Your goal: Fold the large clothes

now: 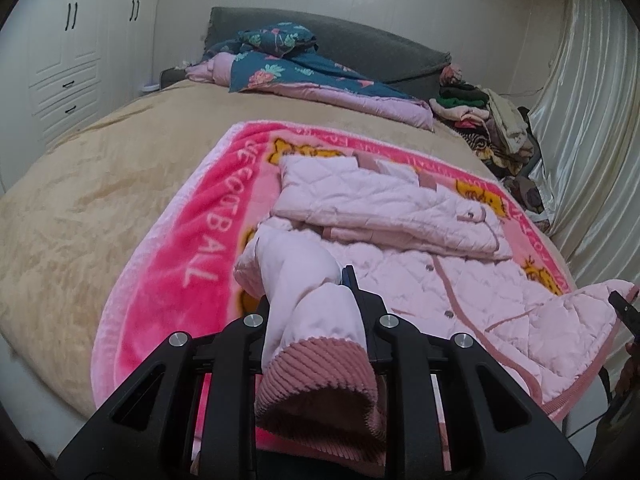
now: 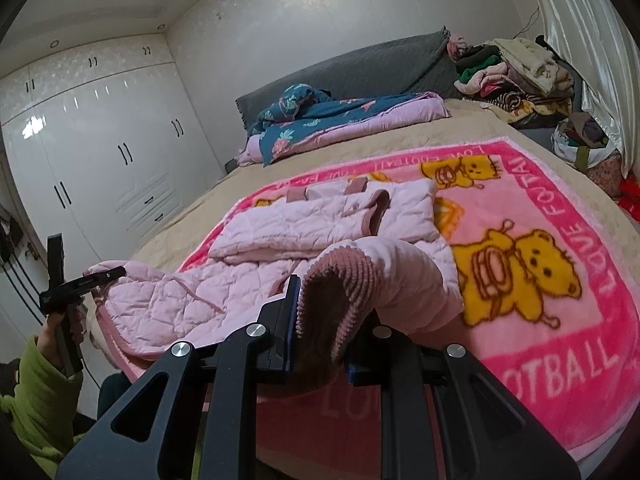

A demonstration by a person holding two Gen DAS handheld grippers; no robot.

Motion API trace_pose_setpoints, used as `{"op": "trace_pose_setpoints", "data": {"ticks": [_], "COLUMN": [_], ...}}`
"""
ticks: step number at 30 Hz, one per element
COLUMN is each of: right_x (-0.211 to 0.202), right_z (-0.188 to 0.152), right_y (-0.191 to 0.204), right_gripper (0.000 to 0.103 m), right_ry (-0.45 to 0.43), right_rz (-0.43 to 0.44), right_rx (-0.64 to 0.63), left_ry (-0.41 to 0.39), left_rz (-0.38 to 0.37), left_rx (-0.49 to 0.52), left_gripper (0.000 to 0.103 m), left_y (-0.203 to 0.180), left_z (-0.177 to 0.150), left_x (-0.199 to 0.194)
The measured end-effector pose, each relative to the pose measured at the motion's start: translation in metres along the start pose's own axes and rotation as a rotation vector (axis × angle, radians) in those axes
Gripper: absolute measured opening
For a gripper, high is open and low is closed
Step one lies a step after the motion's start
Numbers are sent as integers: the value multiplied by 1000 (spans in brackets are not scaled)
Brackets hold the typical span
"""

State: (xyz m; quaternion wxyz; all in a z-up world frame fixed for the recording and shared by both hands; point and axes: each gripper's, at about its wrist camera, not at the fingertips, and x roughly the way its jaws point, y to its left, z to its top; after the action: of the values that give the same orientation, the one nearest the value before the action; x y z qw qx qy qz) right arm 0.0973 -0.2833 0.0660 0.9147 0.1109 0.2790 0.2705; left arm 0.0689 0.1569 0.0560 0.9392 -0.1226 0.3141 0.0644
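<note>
A light pink quilted jacket point(image 1: 420, 280) lies on a bright pink bear-print blanket point(image 1: 180, 240) on the bed, its upper part folded over. My left gripper point(image 1: 316, 304) is shut on one sleeve, its ribbed dusty-pink cuff point(image 1: 320, 380) hanging toward the camera. My right gripper point(image 2: 332, 312) is shut on the other sleeve, near its ribbed cuff point(image 2: 336, 280). The jacket also shows in the right wrist view point(image 2: 280, 224), on the blanket point(image 2: 540, 280). The left gripper appears at the left edge of the right wrist view point(image 2: 80, 280), at the jacket's hem.
A beige bedspread point(image 1: 100, 184) covers the bed. A blue floral quilt point(image 1: 288, 64) and grey headboard point(image 1: 380, 44) lie at the far end. A clothes pile point(image 1: 492, 120) sits far right by a cream curtain point(image 1: 592, 120). White wardrobes point(image 2: 100, 140) stand left.
</note>
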Motion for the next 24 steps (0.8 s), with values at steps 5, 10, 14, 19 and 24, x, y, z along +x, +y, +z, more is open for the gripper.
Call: {"op": "trace_pose_setpoints", "data": {"ticks": [5,10,14,19,24], "right_x": [-1,1,2,4,4], "right_z": [13,23,32,47,62], "right_y": [1,2,3,0,1], "right_gripper": [17,17,17,17,17], "right_ry": [-23,-36,-54,-74,-93], "right_rz": [-4,-10,-14,-17,-30], "right_rx": [-6,-19,-30,-29,-42], "left_ry": [-24,-47,-60,-82,-105], "left_rz": [-2,0,-3,-7,-11], "left_rx": [2,10,6,-6,-2], "left_gripper": [14,14,14,14,14], "left_y": [-5,-9,-9,-7,-10], "left_z": [14,25,32,45,59], "left_x": [0,1,2,3,3]}}
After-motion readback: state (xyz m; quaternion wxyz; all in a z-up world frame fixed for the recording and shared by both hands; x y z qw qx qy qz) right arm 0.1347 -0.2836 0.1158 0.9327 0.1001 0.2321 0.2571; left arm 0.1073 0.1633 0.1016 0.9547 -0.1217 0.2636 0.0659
